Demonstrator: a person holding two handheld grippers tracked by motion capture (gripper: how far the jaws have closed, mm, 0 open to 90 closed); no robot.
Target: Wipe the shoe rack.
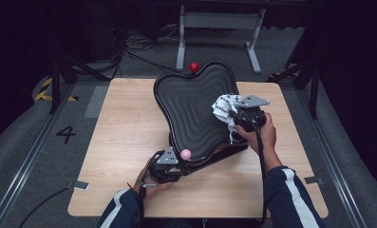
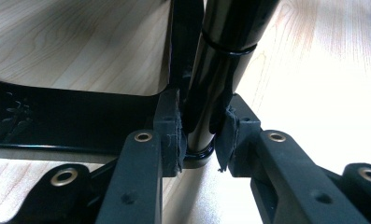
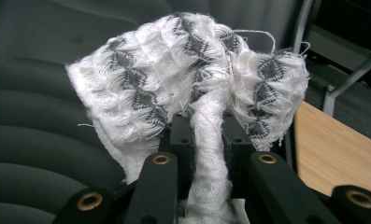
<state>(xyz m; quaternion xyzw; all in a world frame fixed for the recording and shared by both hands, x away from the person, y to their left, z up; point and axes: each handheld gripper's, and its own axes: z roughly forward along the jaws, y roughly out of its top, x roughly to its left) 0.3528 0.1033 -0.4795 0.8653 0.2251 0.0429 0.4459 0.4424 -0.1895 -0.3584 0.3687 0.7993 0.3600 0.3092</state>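
Left hand-held gripper (image 2: 199, 140): clamping the black post (image 2: 220, 56), lower centre, steadying.
Right hand-held gripper (image 3: 206, 140): pinching the cloth (image 3: 188, 79) against the tilted black board (image 1: 191, 114), frame centre.
Tip: wiping along ridges, pressing evenly.

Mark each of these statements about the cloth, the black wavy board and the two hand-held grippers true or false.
1. The right hand-held gripper is shut on a white patterned cloth. True.
2. The cloth rests against the black wavy board. True.
3. The left hand-held gripper hangs open above the table. False: it clamps a glossy black post of the board's stand.
4. The board lies flat on the wooden table. False: it stands tilted on its stand.
5. A pink ball sits at the board's near edge. True.
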